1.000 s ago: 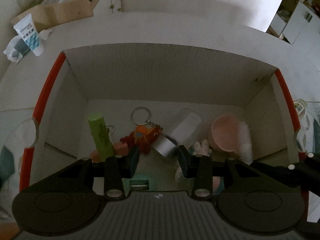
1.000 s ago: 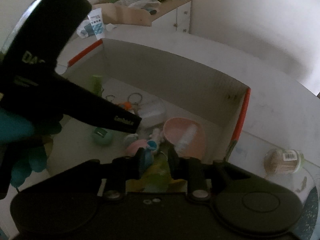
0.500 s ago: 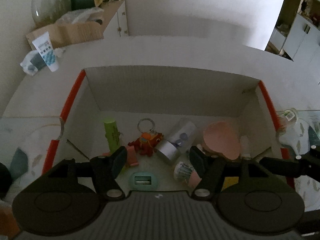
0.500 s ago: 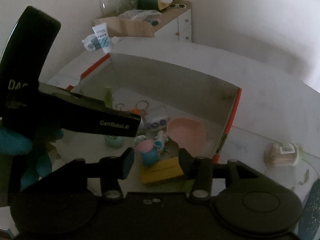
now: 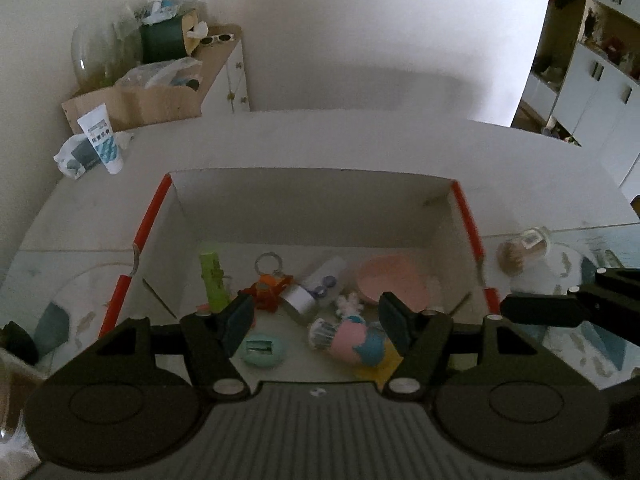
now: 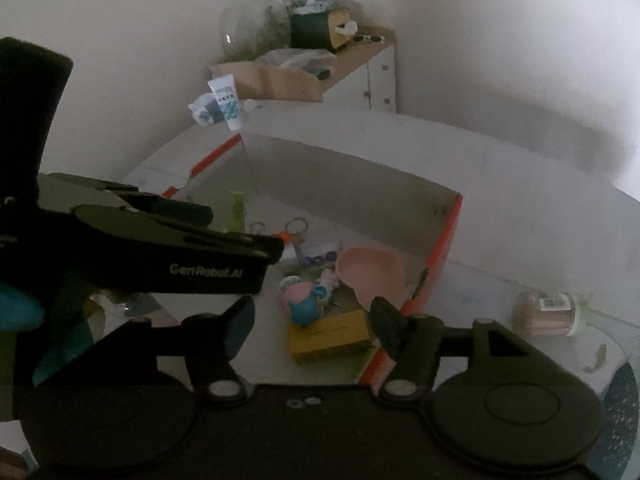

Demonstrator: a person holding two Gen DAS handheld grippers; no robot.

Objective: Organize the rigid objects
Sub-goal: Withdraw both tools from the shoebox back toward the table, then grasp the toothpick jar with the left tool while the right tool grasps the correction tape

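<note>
An open white box with orange rims (image 5: 152, 208) (image 6: 450, 232) holds several small things: a green stick (image 5: 212, 278), an orange key-ring toy (image 5: 270, 286), a silver-capped tube (image 5: 310, 290), a pink bowl (image 5: 392, 282) (image 6: 374, 274), a mint oval case (image 5: 264, 350), a pink-and-blue toy (image 5: 354, 342) (image 6: 304, 300) and a yellow block (image 6: 330, 336). My left gripper (image 5: 314, 326) is open and empty above the box's near side. My right gripper (image 6: 314, 322) is open and empty above the yellow block. The left gripper's body (image 6: 172, 252) crosses the right wrist view.
A jar of wooden picks (image 6: 546, 314) (image 5: 524, 250) lies on the table right of the box. A white tube (image 5: 100, 138) and a crumpled bag stand at the far left. A cluttered cabinet (image 5: 224, 72) stands behind, by the wall.
Both grippers have opened and pulled back and up from the box. The yellow block that the right gripper held now lies in the box.
</note>
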